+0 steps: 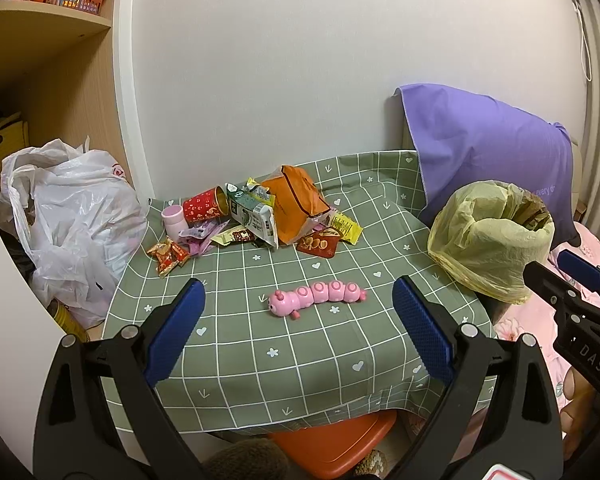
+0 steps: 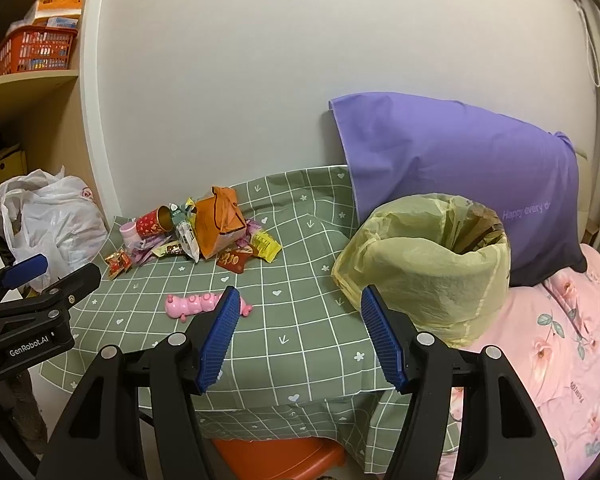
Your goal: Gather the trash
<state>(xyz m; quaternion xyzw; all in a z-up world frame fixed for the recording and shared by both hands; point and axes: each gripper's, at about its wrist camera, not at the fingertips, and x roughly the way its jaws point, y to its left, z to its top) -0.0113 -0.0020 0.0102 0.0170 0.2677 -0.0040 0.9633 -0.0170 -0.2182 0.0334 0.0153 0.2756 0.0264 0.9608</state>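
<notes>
Left wrist view: left gripper (image 1: 298,322) held above the near edge of the green checked tablecloth (image 1: 260,360), jaws wide apart, nothing between them. Trash pile (image 1: 256,216) at the far left of the tablecloth, against the wall: red paper cup (image 1: 204,204) on its side, orange bag (image 1: 298,204), milk carton (image 1: 252,216), assorted wrappers around them. Pink cup (image 1: 174,218) upright, touching the pile's left edge. Pink caterpillar toy (image 1: 316,298) nearer than the pile, apart from it. Bin lined with a yellow bag (image 1: 492,236) at the tablecloth's right edge. White plastic bag (image 1: 68,220) off the tablecloth's left side. Right gripper (image 1: 572,280) seen at the right margin, beyond the bin; jaw gap not readable here. Right wrist view: right gripper (image 2: 296,336) over the tablecloth's near edge, jaws apart and empty. Left gripper at the left margin, jaws spread. Trash pile at the far left corner; bin just right of the jaws, purple pillow (image 2: 460,168) behind it, touching.
</notes>
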